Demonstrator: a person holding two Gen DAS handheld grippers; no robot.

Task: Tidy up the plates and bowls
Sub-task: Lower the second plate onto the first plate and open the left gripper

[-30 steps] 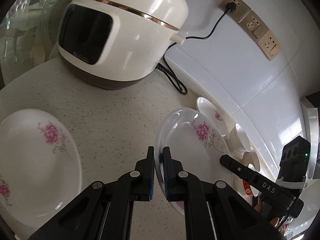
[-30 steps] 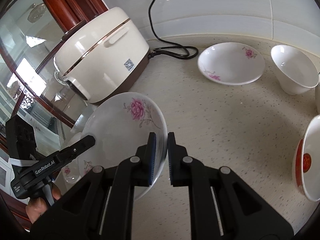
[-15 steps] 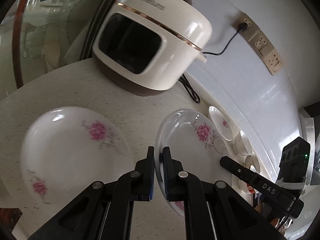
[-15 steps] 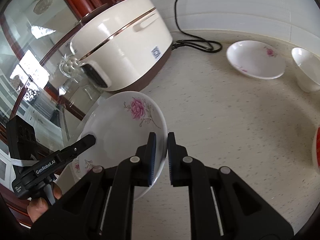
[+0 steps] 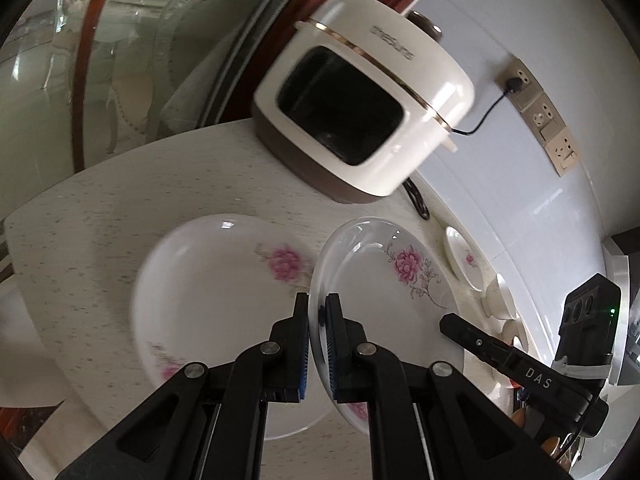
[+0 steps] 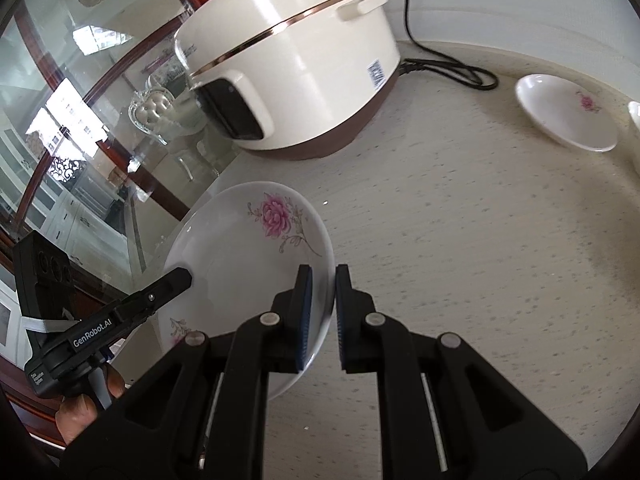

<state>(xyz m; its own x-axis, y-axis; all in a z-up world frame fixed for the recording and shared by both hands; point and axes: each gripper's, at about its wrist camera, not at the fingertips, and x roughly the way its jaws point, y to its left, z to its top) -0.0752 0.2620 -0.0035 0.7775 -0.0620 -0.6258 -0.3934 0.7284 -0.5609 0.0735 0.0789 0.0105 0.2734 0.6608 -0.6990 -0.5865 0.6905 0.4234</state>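
Observation:
Both grippers hold one white plate with a pink flower by opposite rims, tilted above the counter. My left gripper is shut on its left rim. My right gripper is shut on its right rim; the plate also shows in the right wrist view. A second flowered plate lies flat on the counter, just left of and partly under the held one. A smaller flowered dish sits by the wall, also in the left wrist view. White bowls stand beyond it.
A cream rice cooker stands at the back with its black cord running to a wall socket. A glass partition with a red wood frame borders the counter edge on the left.
Both grippers carried the held plate leftward toward the counter's end. The flat flowered plate has come closer and now lies right beside and partly under the held plate.

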